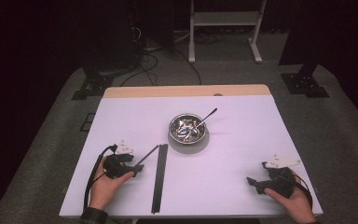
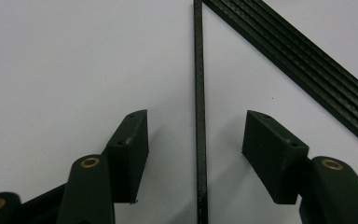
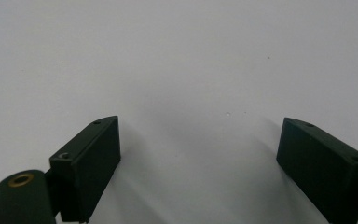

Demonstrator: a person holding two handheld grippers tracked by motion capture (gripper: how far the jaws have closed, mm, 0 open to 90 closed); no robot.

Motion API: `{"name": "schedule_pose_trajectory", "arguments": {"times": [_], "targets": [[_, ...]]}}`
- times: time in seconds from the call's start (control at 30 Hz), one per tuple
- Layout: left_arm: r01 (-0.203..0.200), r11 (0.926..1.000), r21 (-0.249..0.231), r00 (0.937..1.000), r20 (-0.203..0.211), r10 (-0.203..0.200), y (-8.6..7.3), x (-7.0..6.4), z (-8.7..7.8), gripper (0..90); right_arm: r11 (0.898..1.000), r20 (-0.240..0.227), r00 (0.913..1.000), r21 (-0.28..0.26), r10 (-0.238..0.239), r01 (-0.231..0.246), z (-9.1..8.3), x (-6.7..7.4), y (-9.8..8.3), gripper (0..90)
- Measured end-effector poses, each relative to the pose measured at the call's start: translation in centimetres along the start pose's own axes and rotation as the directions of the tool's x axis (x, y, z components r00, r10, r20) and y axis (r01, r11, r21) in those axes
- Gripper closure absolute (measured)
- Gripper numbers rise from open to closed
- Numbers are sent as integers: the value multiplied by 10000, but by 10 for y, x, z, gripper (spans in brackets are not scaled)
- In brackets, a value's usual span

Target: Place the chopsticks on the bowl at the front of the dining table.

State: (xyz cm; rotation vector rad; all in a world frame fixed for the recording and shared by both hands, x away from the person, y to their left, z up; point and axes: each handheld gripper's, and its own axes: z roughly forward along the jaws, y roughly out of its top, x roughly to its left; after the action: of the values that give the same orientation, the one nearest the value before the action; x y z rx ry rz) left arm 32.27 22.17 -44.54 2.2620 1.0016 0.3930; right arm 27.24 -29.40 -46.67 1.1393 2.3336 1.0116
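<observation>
The left tongs (image 2: 198, 140) sit low on the desk (image 1: 242, 154), jaws half spread either side of one thin black stick (image 2: 199, 93) fanned out from the black bundle (image 1: 160, 177) just beside it, likely so it can be pinched alone. Further along stands the steel bowl (image 1: 187, 128) with a spoon (image 1: 204, 117). The right tongs (image 3: 198, 154) rest spread wide over bare desk, probably waiting.

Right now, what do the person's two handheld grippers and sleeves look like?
Both are black handheld tools. The left gripper carries a pale grey three-cornered plate on top and trails a black cable looping back past the wrist; its blocky black fingers have small screw holes and brass-ringed pivots. The right gripper has the same grey plate and black fingers. A dark plaid cuff shows at the left wrist.
</observation>
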Motion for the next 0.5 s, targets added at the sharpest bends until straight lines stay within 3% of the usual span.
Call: {"name": "schedule_pose_trajectory", "arguments": {"times": [0.23,0.5], "targets": [[18,10000,1,10000,7,-18,1,-2,-1,567,10000,1,10000,-14,-2,2,0,0,0,117],[203,9998,76,9998,-57,-203,3,-4,-2,645,10000,25,10000,-21,-21,21,0,1,0,118]]}}
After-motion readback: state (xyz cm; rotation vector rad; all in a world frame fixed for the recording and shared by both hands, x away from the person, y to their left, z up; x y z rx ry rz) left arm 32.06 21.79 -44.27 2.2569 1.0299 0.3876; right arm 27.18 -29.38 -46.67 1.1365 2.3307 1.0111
